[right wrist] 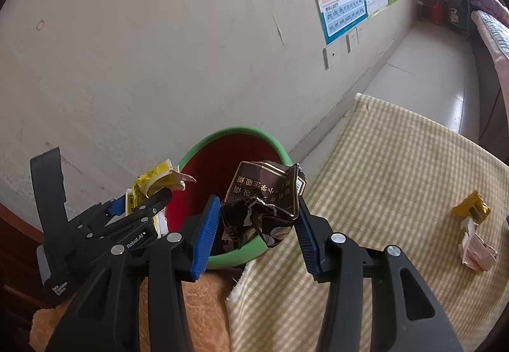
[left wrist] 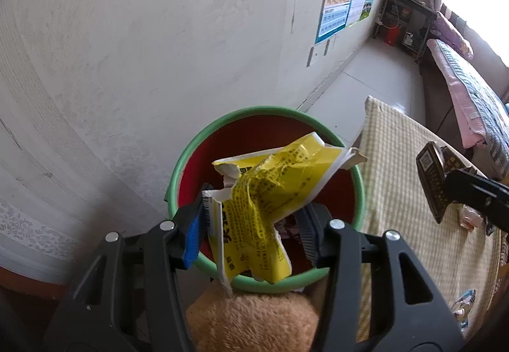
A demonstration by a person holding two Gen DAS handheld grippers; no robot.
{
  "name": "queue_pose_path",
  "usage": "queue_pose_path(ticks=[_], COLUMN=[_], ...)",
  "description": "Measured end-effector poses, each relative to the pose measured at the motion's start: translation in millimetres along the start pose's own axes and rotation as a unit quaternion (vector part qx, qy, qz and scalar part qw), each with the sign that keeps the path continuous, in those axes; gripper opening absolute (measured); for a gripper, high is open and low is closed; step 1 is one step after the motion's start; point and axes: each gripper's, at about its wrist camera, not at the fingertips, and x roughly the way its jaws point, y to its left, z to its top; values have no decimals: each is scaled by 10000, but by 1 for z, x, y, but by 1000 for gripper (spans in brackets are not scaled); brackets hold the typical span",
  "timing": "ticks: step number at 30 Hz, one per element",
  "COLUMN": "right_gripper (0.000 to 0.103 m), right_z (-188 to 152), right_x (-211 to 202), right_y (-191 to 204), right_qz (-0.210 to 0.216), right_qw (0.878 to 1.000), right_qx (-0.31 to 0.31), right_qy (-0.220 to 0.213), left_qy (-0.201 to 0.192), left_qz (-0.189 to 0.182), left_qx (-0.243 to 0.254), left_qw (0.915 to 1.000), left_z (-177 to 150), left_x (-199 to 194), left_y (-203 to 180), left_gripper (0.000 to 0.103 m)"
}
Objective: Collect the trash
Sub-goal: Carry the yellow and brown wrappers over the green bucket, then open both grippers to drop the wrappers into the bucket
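A red bin with a green rim (left wrist: 203, 142) stands against the wall beside the table; it also shows in the right wrist view (right wrist: 280, 145). My left gripper (left wrist: 254, 224) is shut on a crumpled yellow wrapper (left wrist: 270, 183) and holds it over the bin's mouth. My right gripper (right wrist: 259, 224) is shut on a crumpled dark brown cigarette pack (right wrist: 264, 193) at the bin's near rim. The pack (left wrist: 429, 174) shows at the right of the left wrist view. The left gripper with the yellow wrapper (right wrist: 152, 180) shows at the left of the right wrist view.
A table with a yellow checked cloth (right wrist: 397, 177) lies to the right of the bin. A small yellow wrapper (right wrist: 470, 209) and a pink-white wrapper (right wrist: 477, 250) lie on it. A tan plush surface (left wrist: 254, 320) is below the grippers. A white wall (left wrist: 127, 65) stands behind the bin.
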Motion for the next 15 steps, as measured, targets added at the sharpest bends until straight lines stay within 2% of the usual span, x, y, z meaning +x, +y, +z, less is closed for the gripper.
queue_pose_path(ticks=[11,15], right_gripper=[46,46], right_z=[15,21], right_x=[29,37], right_y=[15,21], right_qz=[239,290], right_qw=[9994,9992], right_qx=[-38,-74], right_qy=[245,281], left_qy=[161,292], left_qz=[159,110], left_qx=[-111,-211], left_qw=[9997,9993], left_z=[5,4], left_x=[20,31], left_y=[20,27], left_gripper=[48,48])
